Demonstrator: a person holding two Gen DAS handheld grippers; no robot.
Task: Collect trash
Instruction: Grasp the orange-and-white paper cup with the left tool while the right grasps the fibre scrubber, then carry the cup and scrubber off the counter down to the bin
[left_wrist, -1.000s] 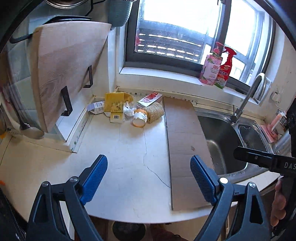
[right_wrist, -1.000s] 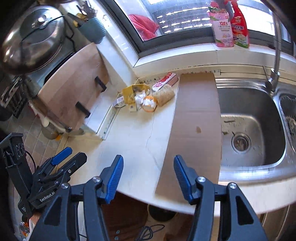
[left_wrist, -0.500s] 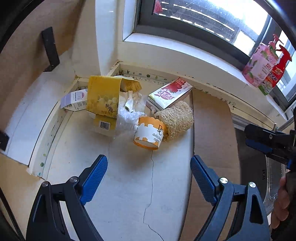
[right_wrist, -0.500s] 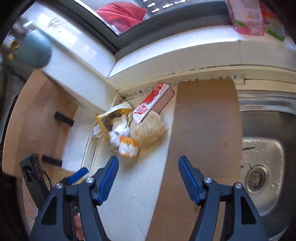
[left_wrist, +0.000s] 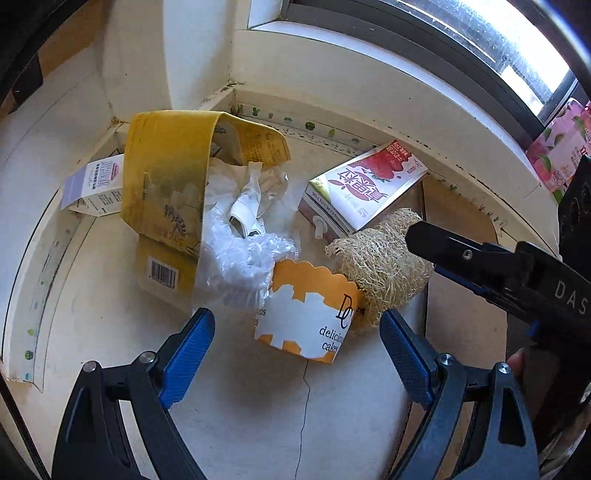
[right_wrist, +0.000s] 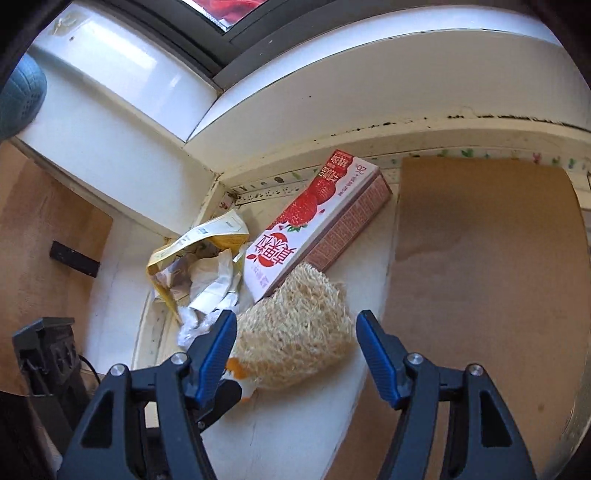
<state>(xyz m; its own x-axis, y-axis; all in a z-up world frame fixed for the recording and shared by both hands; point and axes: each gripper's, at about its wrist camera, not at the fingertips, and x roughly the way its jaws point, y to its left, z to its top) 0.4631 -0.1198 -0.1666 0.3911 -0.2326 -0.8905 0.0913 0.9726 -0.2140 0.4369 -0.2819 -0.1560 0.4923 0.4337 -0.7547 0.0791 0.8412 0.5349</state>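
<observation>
- left gripper (left_wrist: 297, 338) tilted steeply down, jaws wide, orange-white paper cake cup (left_wrist: 308, 310) at 12 o'clock
- right gripper (right_wrist: 296, 338) angled down, jaws wide, tan fibrous loofah (right_wrist: 295, 332) between them, untouched

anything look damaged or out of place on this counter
Yes: a thin crack runs across the white countertop below the tipped-over cake cup, and a loofah scrubber lies among the trash.

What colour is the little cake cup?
The cake cup is orange and white, with dark lettering. It shows best in the left wrist view.
</observation>
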